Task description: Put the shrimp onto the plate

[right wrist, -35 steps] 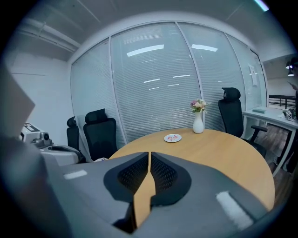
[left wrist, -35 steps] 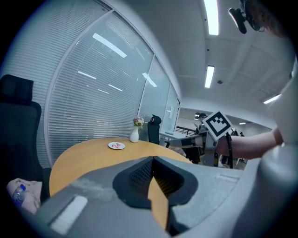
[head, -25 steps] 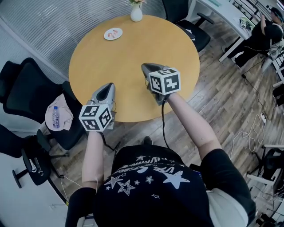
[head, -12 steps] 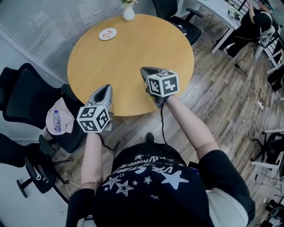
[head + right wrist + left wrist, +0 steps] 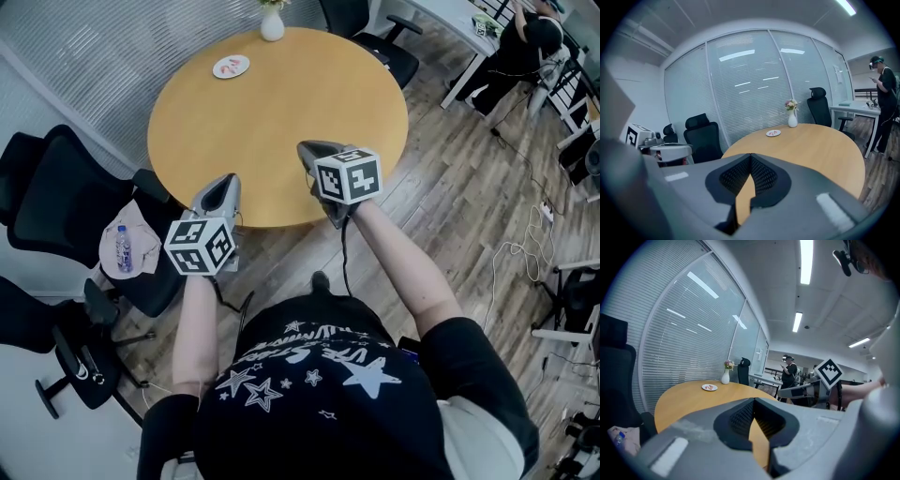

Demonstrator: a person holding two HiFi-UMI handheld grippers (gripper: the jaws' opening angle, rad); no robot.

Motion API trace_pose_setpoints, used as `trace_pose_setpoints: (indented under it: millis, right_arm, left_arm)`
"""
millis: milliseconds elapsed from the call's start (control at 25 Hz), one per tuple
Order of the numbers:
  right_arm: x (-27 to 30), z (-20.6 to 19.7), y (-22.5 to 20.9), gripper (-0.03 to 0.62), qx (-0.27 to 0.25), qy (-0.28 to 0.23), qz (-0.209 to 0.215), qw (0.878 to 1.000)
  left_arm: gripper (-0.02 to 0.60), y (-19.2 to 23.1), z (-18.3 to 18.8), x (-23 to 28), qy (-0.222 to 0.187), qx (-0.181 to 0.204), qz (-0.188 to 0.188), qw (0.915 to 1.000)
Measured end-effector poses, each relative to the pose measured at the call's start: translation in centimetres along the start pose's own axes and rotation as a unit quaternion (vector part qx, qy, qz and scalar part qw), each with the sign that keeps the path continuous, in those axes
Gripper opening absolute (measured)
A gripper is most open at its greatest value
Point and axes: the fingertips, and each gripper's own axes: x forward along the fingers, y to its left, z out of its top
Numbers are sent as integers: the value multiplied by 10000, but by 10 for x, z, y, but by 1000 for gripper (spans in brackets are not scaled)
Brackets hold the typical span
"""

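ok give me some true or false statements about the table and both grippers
1. The plate sits at the far side of the round table, near the white vase. True.
2. The left gripper holds a shrimp. False: its jaws are together with nothing between them.
3. The shrimp lie on the plate. True.
4. A water bottle stands on the table. False: the water bottle lies on a chair beside the table.
5. The right gripper is over the plate. False: it is shut and empty near the table's near edge.
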Motion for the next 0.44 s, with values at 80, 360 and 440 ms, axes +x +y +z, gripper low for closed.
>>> trace_pose_setpoints:
  millis: [80,360,440]
  right_arm:
    - [-2,-6,9,2,10,28,6,10000]
    - [-12,-23,35,2,13,23,30,10000]
    - [-15,-27,40,2,-4,32,35,10000]
  left_arm:
    - [2,0,-2,-8,-6,-14,-21,10000]
    - [2,-2,-16,-31,44,-34,-123,9999]
    - [2,-2,-18,-36,45,-43,-133,9999]
